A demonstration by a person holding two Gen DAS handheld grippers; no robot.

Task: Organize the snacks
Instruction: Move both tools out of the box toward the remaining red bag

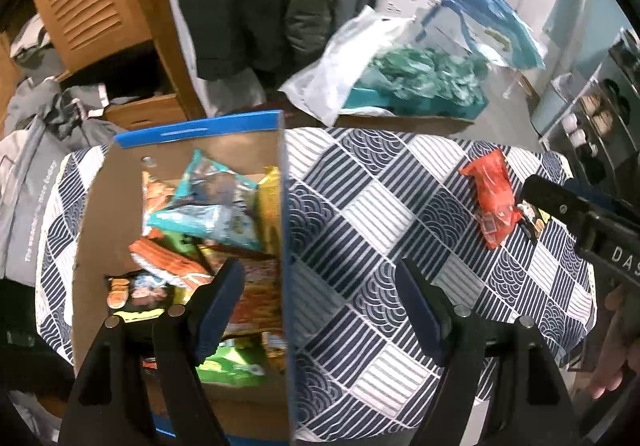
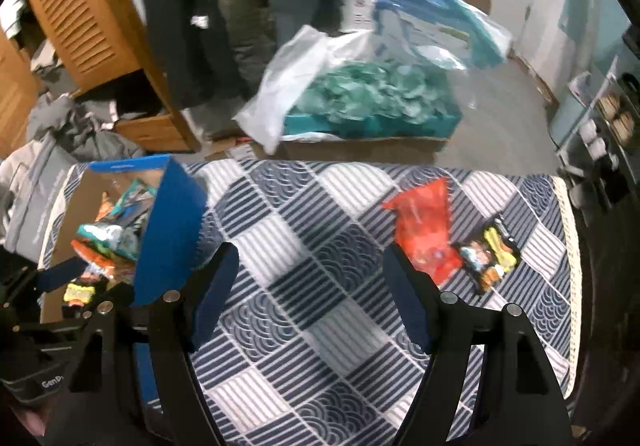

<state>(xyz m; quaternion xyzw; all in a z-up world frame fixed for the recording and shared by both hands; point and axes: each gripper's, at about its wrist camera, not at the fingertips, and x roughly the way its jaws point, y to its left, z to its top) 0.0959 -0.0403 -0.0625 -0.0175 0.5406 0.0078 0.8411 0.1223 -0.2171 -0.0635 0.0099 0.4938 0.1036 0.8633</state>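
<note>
Red snack packet (image 2: 424,230) right of frame on your counter (image 2: 304,246), both tools (image 1: 320,310) (image 2: 310,292) released, empty.

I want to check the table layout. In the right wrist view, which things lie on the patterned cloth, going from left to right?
Blue cardboard box filled with snack packets, then the red snack packet, then the dark snack packet with yellow print, which touches the red one.
</note>
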